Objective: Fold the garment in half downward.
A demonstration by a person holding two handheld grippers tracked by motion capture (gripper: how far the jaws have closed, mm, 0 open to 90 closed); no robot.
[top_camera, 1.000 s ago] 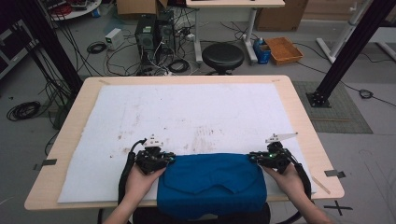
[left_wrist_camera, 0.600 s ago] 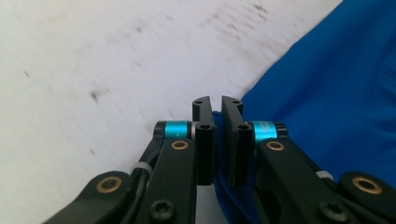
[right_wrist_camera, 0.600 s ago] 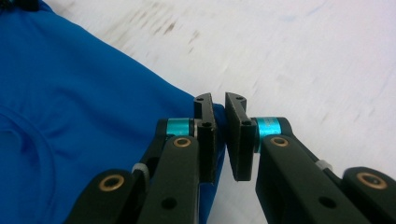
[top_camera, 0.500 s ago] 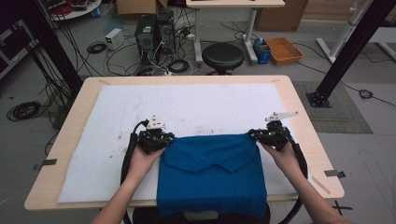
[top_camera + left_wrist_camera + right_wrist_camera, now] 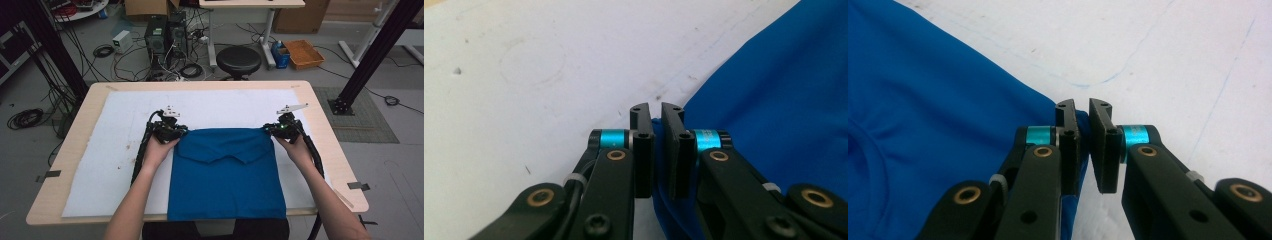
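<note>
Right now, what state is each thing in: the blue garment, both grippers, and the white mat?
blue garment: laid flat on the table, near edge hanging over the table's front, far corners pinched.
left gripper: shut on the garment's far left corner.
right gripper: shut on the garment's far right corner.
white mat: spread flat on the table, speckled with small dark marks.

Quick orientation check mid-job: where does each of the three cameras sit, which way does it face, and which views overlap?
High view: above the person's side of the table, facing forward and down; both forearms, left gripper and right gripper show at the blue shirt.
Left gripper view: rides the left gripper, looking along its jaws, shut on the shirt's edge.
Right gripper view: rides the right gripper, jaws likewise pinching blue fabric.
All three share the shirt and the white table cover.
</note>
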